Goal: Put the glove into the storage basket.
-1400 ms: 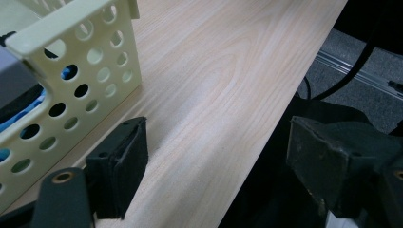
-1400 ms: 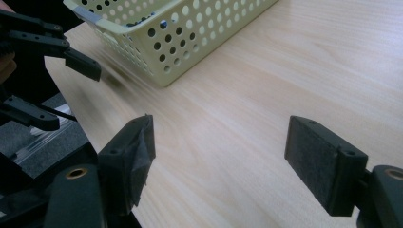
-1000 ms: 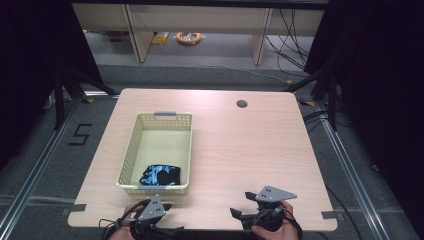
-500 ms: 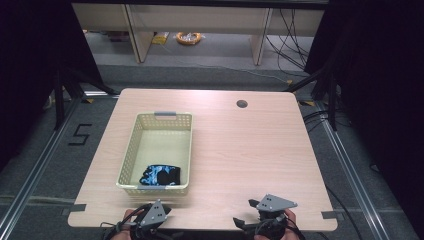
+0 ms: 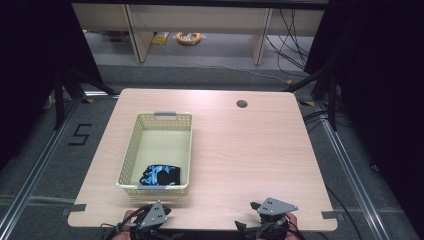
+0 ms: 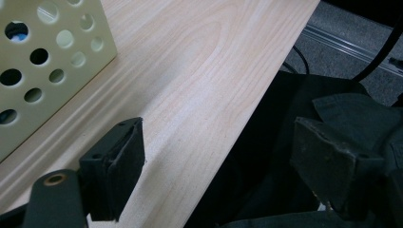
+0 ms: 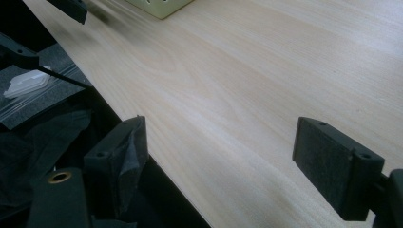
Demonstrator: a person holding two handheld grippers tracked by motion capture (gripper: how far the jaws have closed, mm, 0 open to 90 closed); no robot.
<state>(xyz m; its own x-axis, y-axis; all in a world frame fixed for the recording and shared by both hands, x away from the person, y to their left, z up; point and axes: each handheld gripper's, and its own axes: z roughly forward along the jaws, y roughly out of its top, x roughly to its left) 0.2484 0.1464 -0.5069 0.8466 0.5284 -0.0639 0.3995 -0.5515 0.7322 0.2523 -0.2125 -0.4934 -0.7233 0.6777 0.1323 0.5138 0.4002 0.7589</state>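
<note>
Person's hands and forearms cut off by the bottom edge of the high view; a little of each hand shows behind the left gripper [image 5: 150, 220] and right gripper [image 5: 267, 216]. From that height their jaws are too small and dark to read.

Basket [image 6: 43, 61] cropped by the top and left edges of the left gripper view; contents glimpsed through its holes, not identifiable. In the right gripper view one basket [image 7: 159, 5] corner clips the top edge.

Dark blue-patterned item [image 5: 160, 176] in the basket's near end: too small to name; near wall hides its lower edge.

Yellow object [image 5: 188, 37] on the far floor: blurred, unidentifiable.
</note>
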